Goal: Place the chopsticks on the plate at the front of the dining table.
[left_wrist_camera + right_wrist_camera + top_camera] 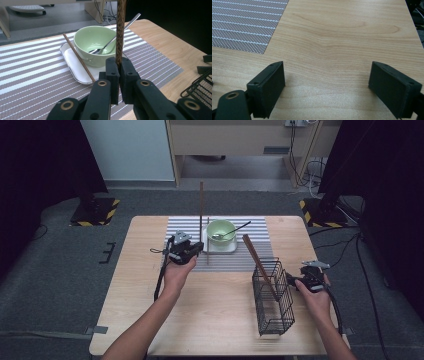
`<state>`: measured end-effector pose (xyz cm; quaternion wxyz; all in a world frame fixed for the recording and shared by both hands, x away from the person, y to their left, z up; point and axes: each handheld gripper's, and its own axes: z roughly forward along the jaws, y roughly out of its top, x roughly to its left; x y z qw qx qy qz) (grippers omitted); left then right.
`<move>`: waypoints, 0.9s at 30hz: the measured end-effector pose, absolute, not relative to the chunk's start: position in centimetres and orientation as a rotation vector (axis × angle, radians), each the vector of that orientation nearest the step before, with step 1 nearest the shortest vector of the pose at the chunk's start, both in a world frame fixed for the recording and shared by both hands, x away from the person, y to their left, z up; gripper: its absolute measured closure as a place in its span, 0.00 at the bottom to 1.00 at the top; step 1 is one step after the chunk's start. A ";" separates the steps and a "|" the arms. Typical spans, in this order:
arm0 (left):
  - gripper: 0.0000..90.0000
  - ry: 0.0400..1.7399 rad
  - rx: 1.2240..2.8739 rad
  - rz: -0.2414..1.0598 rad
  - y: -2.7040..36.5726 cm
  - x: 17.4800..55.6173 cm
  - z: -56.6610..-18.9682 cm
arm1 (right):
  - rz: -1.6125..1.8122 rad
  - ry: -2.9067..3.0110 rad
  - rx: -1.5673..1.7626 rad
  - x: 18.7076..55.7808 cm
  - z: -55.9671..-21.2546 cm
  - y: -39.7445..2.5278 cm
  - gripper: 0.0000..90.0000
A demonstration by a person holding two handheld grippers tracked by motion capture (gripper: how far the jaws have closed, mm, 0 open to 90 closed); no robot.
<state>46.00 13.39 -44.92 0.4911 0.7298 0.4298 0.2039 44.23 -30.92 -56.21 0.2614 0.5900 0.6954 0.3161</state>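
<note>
My left gripper [199, 248] [119, 65] is shut on a dark wooden chopstick [201, 205] [120, 32] and holds it upright just left of a green bowl [221, 231] [93, 40]. A metal spoon [235, 230] [120, 31] rests in the bowl, which stands on a small white tray [220, 249] [71, 60]. A second chopstick [208, 247] [79, 59] lies across the tray's left side. A third chopstick [255, 257] leans out of a black wire basket [273, 297] [200, 87]. My right gripper [300, 281] [327, 75] is open over bare wood, right of the basket.
A striped grey placemat [185, 227] [30, 70] [242, 22] lies under the tray at the table's far middle. The wooden table [215, 320] [342, 37] has free room at the front. Beyond it are a stand base [95, 211] and cables [310, 175] on the floor.
</note>
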 end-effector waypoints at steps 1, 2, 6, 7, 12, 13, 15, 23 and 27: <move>0.96 1.044 1.771 0.496 13.4 45.9 -44.9 | 0.858 1.885 1.601 44.3 -56.2 -30.9 0.14; 0.96 1.045 1.774 0.498 13.4 45.9 -44.9 | 0.860 1.884 1.608 44.3 -56.2 -31.0 0.14; 0.96 1.054 1.780 0.508 13.3 45.8 -44.9 | 0.860 1.896 1.601 44.3 -56.3 -30.9 0.11; 0.96 1.055 1.781 0.510 13.3 45.8 -44.9 | 0.860 1.897 1.602 44.4 -56.3 -30.9 0.11; 0.96 1.069 1.778 0.523 13.0 45.7 -44.6 | 0.854 1.890 1.611 44.3 -56.3 -30.8 0.10; 0.96 1.073 1.774 0.519 12.9 45.7 -44.5 | 0.851 1.887 1.616 44.3 -56.3 -30.8 0.09; 0.96 1.076 1.780 0.528 12.6 45.7 -44.4 | 0.843 1.877 1.630 44.2 -56.3 -30.6 0.08; 0.96 1.116 1.772 0.565 11.7 45.8 -44.4 | 0.835 1.872 1.640 44.1 -56.3 -30.5 0.06; 0.96 1.154 1.763 0.592 11.7 46.0 -44.6 | 0.834 1.870 1.644 44.0 -56.3 -30.5 0.06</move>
